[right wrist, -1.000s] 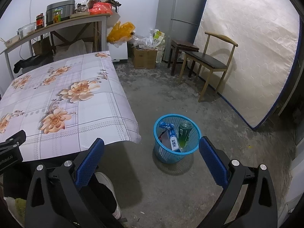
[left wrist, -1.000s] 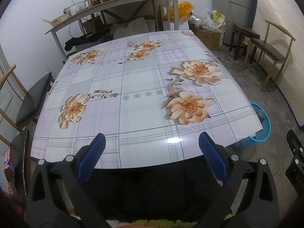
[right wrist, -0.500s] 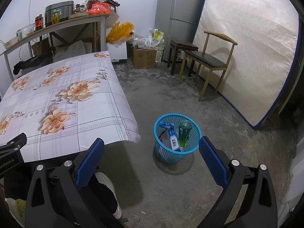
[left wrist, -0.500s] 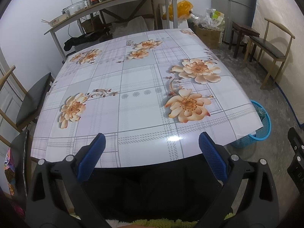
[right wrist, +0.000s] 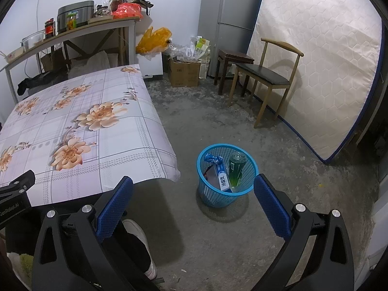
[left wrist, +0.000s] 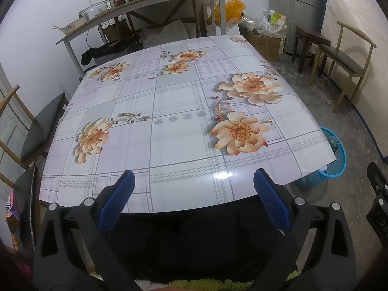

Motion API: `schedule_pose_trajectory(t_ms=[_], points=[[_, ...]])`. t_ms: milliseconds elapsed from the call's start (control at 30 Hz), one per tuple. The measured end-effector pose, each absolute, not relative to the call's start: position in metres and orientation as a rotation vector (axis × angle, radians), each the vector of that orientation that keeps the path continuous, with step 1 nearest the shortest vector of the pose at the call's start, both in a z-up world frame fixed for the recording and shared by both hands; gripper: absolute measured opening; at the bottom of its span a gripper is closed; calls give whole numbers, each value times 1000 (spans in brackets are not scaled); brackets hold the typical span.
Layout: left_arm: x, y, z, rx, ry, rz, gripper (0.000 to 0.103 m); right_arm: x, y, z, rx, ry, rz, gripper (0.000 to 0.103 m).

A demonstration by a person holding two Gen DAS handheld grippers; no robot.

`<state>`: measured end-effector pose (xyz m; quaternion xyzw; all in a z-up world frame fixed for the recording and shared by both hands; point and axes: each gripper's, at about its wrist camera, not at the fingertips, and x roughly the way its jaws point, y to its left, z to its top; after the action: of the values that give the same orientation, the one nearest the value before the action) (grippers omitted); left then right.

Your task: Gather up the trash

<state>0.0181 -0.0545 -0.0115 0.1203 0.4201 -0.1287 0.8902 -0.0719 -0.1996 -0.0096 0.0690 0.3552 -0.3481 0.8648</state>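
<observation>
Round blue plastic mesh waste basket (right wrist: 226, 174) stands on the grey concrete floor (right wrist: 278, 145), just right of the table's near right corner. Inside it: a green drink bottle (right wrist: 237, 168), upright-ish, and a blue-and-white toothpaste box (right wrist: 223, 180) leaning beside it, plus a crumpled blue wrapper (right wrist: 213, 159) at the far-left rim.

Table with glossy flower-print oilcloth (left wrist: 169, 126): no loose trash visible anywhere on it.

Left gripper (left wrist: 194, 186): blue-padded jaws spread wide, nothing between them, hovering over the near table edge. Right gripper (right wrist: 193, 192): jaws likewise spread wide and empty, hanging over the floor, basket just beyond and between the fingertips.

Change over the last second: practically none. Basket contents, table surface and both jaw spreads match; the left view has shifted only slightly.

Judgement: collection looks finished or nearly so. Items are binned, both tools unloaded. Anything remaining would lie outside these views.
</observation>
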Motion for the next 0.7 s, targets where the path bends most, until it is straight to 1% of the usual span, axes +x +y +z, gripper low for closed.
schedule_pose_trajectory(t_ms=[700], points=[[19, -54, -17, 257, 883, -272, 94, -68, -193, -15, 156, 749, -720, 97]])
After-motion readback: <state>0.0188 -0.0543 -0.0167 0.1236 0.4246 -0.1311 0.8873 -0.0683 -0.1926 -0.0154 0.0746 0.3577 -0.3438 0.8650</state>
